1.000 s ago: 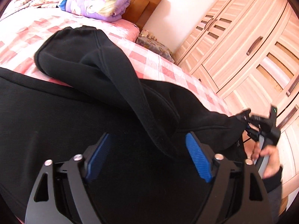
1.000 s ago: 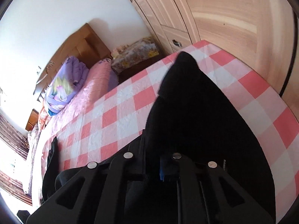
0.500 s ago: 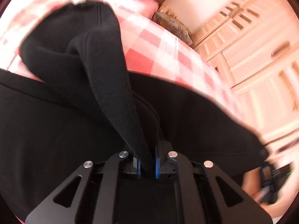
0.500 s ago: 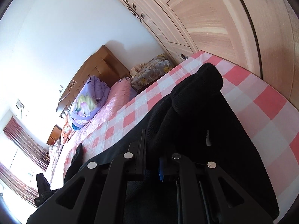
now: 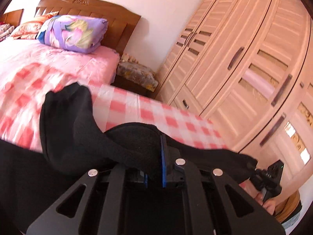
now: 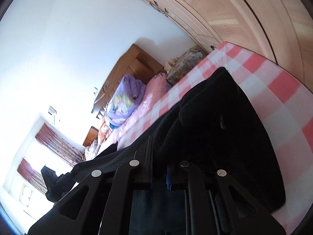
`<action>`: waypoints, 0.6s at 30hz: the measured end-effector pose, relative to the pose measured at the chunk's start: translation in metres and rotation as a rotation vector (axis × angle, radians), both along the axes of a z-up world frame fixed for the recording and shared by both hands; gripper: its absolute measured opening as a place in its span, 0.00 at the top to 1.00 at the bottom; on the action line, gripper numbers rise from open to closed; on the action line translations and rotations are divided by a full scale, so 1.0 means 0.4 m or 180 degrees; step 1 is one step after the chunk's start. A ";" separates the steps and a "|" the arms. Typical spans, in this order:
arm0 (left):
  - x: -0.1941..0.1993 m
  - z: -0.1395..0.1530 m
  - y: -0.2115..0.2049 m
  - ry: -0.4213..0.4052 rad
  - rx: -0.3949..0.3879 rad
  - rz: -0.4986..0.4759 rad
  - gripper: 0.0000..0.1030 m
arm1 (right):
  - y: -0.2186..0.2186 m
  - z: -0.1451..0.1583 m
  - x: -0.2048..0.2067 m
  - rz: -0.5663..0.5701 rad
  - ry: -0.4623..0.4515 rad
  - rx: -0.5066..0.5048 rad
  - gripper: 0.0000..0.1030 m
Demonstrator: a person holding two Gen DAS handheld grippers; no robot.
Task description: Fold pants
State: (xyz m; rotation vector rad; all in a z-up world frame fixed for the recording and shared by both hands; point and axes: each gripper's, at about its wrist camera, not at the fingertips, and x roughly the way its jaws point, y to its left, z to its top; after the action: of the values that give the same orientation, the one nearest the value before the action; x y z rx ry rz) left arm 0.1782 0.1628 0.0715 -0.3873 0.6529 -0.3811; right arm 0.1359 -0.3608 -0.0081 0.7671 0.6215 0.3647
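Flanking pants (image 5: 82, 141): wardrobe (image 5: 244, 62); quilt (image 5: 74, 32)

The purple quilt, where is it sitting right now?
In the left wrist view the folded purple quilt lies upper left, at the head of the bed against the wooden headboard.

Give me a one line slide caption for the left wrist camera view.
Left gripper clamps a bunched fold of the black pants, lifting it above the pink checked bed beside the wooden wardrobe.

wooden headboard (image 5: 88, 5), pale wardrobe (image 5: 244, 58), white wall (image 6: 68, 29)
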 end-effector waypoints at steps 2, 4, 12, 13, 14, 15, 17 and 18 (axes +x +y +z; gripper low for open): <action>-0.098 -0.126 0.001 0.0229 0.0033 -0.0080 0.91 | 0.007 -0.060 -0.046 0.0040 0.0247 -0.0177 0.87; -0.136 -0.252 -0.006 0.0581 0.0205 -0.0127 0.90 | 0.008 -0.120 -0.072 0.0035 0.0495 -0.0153 0.87; -0.143 -0.264 0.023 0.0557 0.0009 -0.0034 0.90 | 0.016 -0.095 -0.116 0.0027 0.0307 -0.0034 0.87; -0.161 -0.230 0.018 0.0418 0.0069 -0.0019 0.90 | 0.020 -0.079 -0.124 0.0079 0.0227 -0.0032 0.87; -0.176 -0.210 0.017 0.0320 0.0111 -0.0003 0.90 | 0.022 -0.074 -0.130 0.0099 0.0206 -0.0069 0.87; -0.187 -0.194 0.017 0.0253 0.0157 0.0010 0.90 | 0.028 -0.083 -0.134 0.0108 0.0260 -0.0166 0.87; -0.198 -0.198 0.017 0.0260 0.0233 0.0004 0.90 | 0.032 -0.127 -0.132 0.0130 0.0474 -0.0259 0.87; -0.195 -0.222 0.021 0.0344 0.0255 0.0003 0.90 | 0.030 -0.152 -0.135 0.0122 0.0591 -0.0225 0.87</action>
State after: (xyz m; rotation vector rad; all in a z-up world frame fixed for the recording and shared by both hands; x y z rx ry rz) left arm 0.1003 0.1713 -0.0172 -0.3335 0.7710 -0.3338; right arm 0.0819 -0.3488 -0.0691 0.7270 0.8202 0.3069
